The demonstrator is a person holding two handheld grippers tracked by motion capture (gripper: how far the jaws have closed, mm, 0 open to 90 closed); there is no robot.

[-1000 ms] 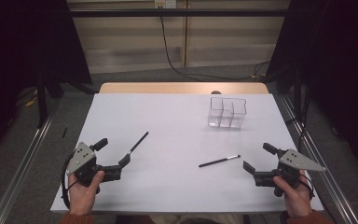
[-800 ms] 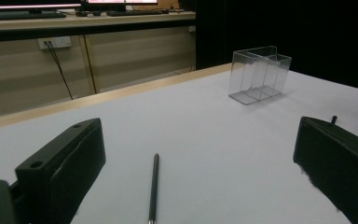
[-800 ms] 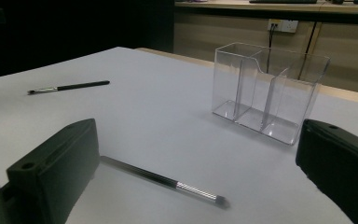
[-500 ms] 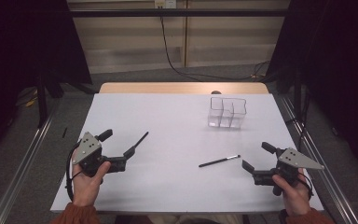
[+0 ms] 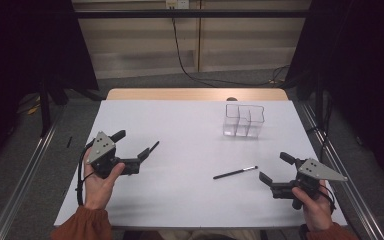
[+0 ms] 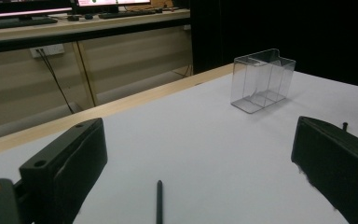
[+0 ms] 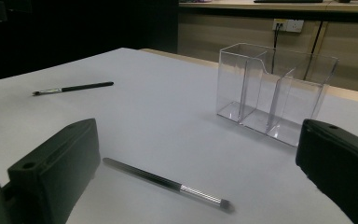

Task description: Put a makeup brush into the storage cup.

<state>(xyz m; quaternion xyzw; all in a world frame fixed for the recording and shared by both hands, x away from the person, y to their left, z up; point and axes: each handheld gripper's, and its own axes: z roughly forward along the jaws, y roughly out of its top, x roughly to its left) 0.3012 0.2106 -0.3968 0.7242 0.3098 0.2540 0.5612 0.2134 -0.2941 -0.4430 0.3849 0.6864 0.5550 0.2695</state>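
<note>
From the high view I have my left gripper low over the white table, jaws spread and nothing between them, and a thin black brush lies just ahead of its tips, pointing away from the tool; my right gripper rests near the table's edge, jaws likewise spread and empty, with a second brush lying a little ahead of it and to its left, and the clear divided organizer well beyond both tools. In the left gripper view the black brush lies on the table between my two open jaws, its end aimed straight ahead, and the organizer stands far ahead to the right. In the right gripper view the second brush lies crosswise just ahead of the open jaws, silver ferrule and bristles toward the right jaw, the organizer beyond it, and the other brush far off to the left. I judge both brushes light, stiff and thin, apt to roll or slip on the smooth sheet, so I would pinch each across the handle near its middle, clear of the soft bristles
</note>
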